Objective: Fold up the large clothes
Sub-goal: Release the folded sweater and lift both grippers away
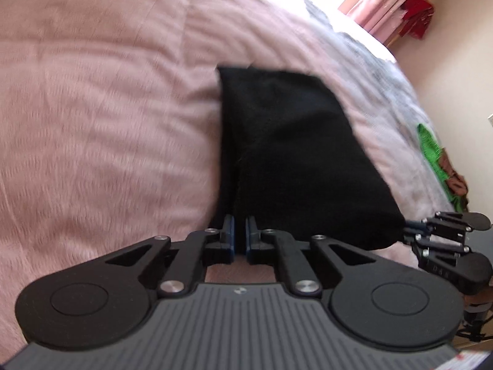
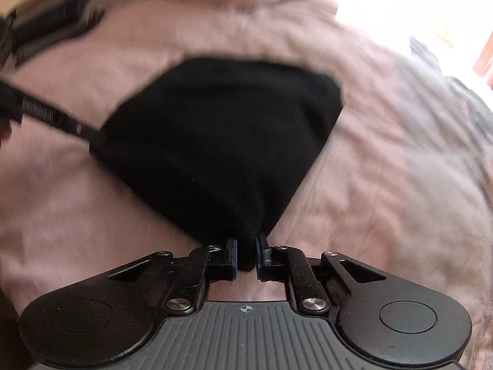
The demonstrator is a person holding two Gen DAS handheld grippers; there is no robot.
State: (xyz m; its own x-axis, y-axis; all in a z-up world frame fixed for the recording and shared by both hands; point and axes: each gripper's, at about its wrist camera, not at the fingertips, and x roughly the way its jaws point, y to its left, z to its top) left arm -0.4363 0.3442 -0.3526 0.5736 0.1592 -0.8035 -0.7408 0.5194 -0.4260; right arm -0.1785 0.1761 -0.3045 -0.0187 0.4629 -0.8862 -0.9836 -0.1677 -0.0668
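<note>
A folded black garment [image 1: 286, 141] lies on the pink bedspread [image 1: 92, 117]. My left gripper [image 1: 240, 226] is shut on the garment's near corner, with the cloth pinched between its blue pads. The right gripper [image 1: 408, 231] reaches in from the right edge of the left wrist view and bites the other near corner. In the right wrist view the same black garment [image 2: 222, 135] spreads out ahead, and my right gripper [image 2: 246, 243] is shut on a bunched corner of it. My left gripper [image 2: 92, 141] meets the garment's left corner there. Both views are blurred.
A grey and white blanket [image 1: 379, 71] covers the far right side of the bed. Green and brown cloth [image 1: 431, 154] lies at the bed's right edge. Pink curtains [image 1: 388, 3] hang by a bright window, with a red item [image 1: 416, 15] beside them. The cream wall [image 1: 462, 92] is on the right.
</note>
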